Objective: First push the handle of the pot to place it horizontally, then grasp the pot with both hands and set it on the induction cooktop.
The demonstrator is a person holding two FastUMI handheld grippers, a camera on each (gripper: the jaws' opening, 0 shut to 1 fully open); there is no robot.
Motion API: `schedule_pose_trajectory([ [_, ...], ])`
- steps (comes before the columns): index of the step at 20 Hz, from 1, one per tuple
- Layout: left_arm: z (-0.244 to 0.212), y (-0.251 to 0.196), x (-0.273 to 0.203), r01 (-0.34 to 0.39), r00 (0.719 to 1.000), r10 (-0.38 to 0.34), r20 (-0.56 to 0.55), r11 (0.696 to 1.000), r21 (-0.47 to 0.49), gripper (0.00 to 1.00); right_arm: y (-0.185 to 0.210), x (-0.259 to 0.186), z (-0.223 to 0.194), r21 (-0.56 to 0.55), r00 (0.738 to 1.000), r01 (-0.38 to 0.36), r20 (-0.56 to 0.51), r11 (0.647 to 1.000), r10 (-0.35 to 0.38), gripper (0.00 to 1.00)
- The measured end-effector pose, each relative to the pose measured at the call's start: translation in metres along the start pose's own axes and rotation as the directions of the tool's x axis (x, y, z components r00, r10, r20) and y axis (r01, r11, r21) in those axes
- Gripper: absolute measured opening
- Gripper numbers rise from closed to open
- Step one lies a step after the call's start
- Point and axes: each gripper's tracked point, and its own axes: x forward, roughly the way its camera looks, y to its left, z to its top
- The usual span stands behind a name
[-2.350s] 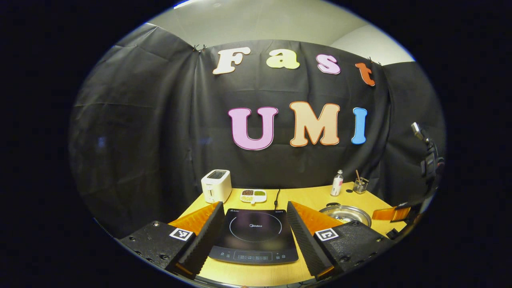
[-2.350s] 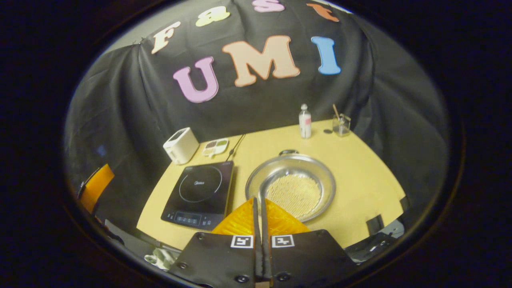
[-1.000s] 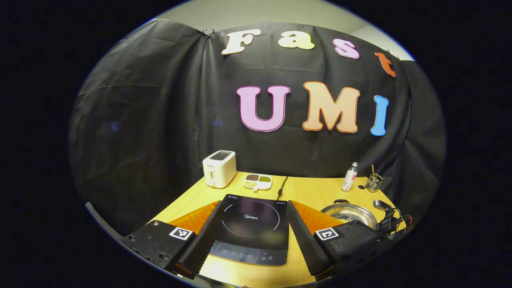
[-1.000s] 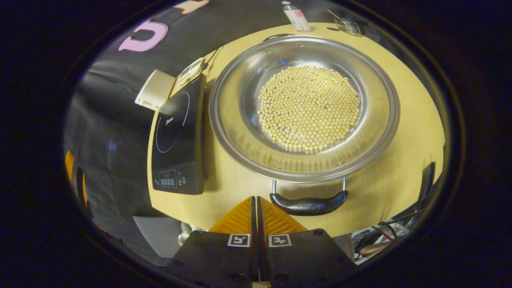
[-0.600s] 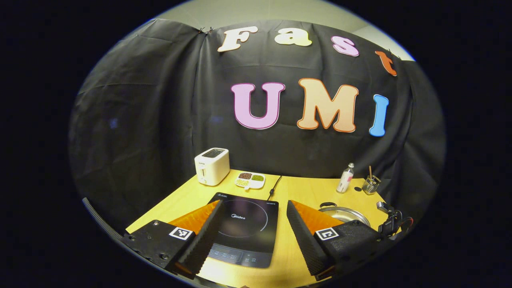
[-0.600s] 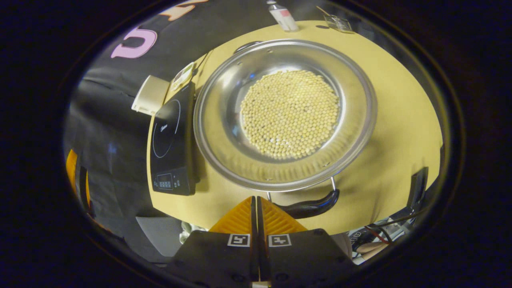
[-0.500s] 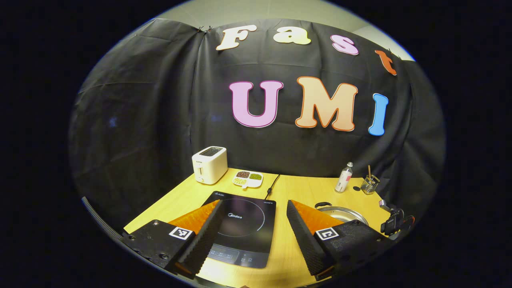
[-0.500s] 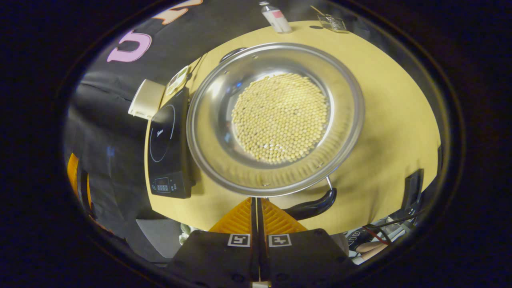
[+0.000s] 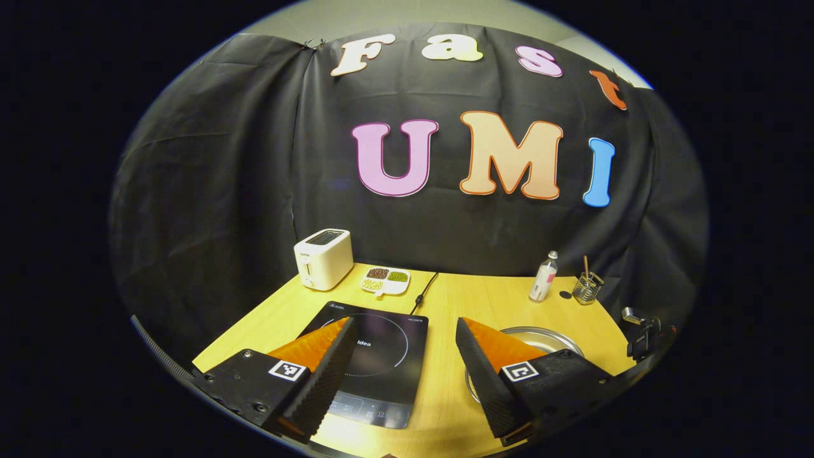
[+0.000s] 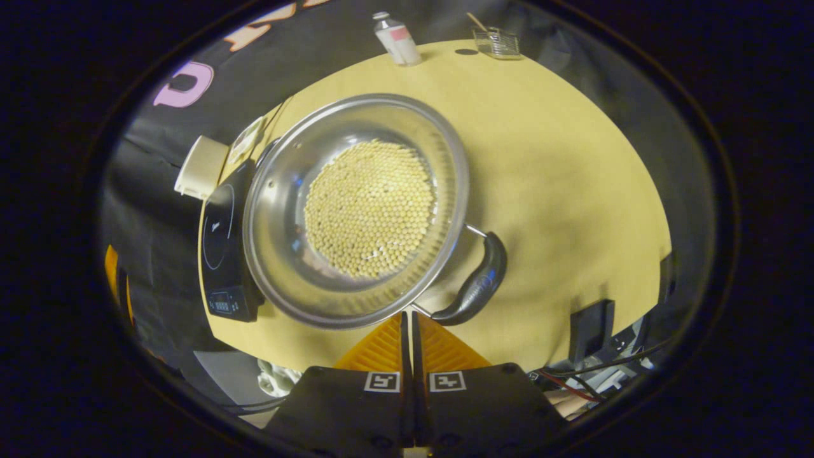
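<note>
Pot (image 10: 356, 210) sits at the centre-left of the right gripper view, a shallow steel one with a bed of pale yellow beans (image 10: 369, 207) across its bottom. It stands on the yellow table (image 10: 559, 159), its left rim just beside or partly over the black induction cooktop (image 10: 219, 245) at the left of the frame; which of the two I cannot tell. One black handle (image 10: 477, 283) juts out at the pot's lower right, curving down toward the bottom centre. The right gripper (image 10: 408, 318) rises from the bottom centre of this view with its two fingers pressed flat together, nothing between them, their tips just beside the lower end of that handle and the near rim. Whether they touch it I cannot tell.

In the left gripper view, the left gripper (image 9: 404, 331) stands spread wide at the bottom of the frame, holding nothing, with bare table between its fingers. The cooktop (image 9: 375, 356) lies at lower centre-left, partly behind the left finger, and the pot (image 9: 540, 336) shows as a thin steel rim at lower right behind the right finger. Along the far edge stand a white toaster (image 9: 323, 257) at centre-left, a small divided dish (image 9: 385, 281) next to it, then a bottle (image 9: 542, 278) and a glass holder (image 9: 586, 289) at the right.
</note>
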Motion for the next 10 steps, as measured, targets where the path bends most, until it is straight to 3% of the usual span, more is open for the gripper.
schedule_pose_trajectory([
  [5,-0.002,-0.012,0.01,-0.009,1.0,0.009,-0.011,1.0,0.005,0.96,-0.023,-0.003,0.024,0.016,1.0,0.016,0.009,1.0,-0.017,0.02],
  [6,-0.003,-0.014,0.011,-0.013,1.0,0.013,-0.015,1.0,0.004,0.92,-0.027,-0.003,0.029,0.014,1.0,0.021,0.012,1.0,-0.021,0.02],
  [10,-0.006,-0.026,0.014,-0.017,1.0,0.017,-0.019,1.0,-0.005,0.96,-0.04,0.0,0.049,0.004,0.999,0.038,0.021,0.999,-0.039,0.02],
])
